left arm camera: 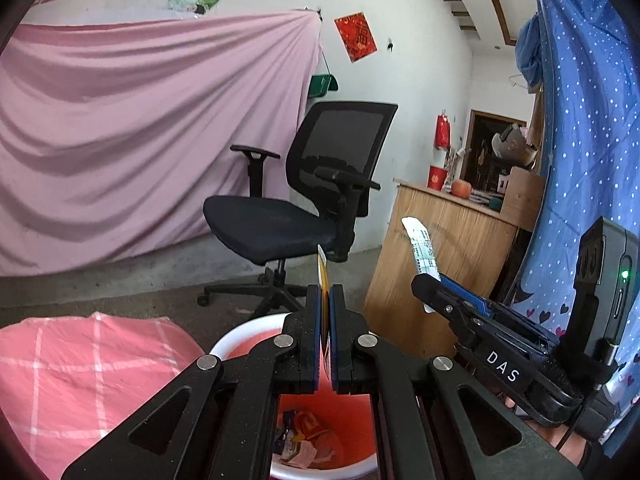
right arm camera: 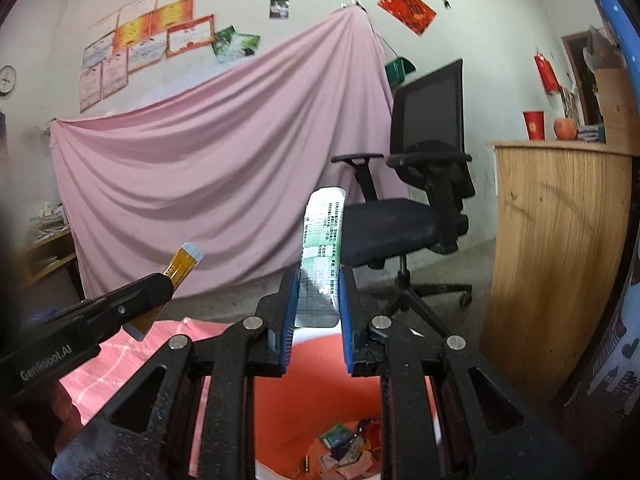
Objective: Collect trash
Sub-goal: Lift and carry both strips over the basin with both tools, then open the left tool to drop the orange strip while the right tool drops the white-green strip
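On my right gripper (left arm camera: pixel 430 288), at the lower right of the left wrist view, white letters read "DAS" on its black body. At the lower left of the right wrist view, my left gripper (right arm camera: pixel 170 280) carries "GenRobot.AI" in pale lettering. The green-and-white printed paper strip (right arm camera: pixel 322 248) clamped in my right gripper bears rows of small print, too fine to read.

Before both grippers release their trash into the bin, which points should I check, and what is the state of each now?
1. Left gripper holds the yellow packet: ok.
2. Right gripper holds the green-white wrapper: ok.
3. Red bin lies below the left gripper: ok.
4. Bin lies below the right gripper: ok.
5. Bin has room; only some trash at the bottom: ok.
6. Height above the bin: cannot tell.
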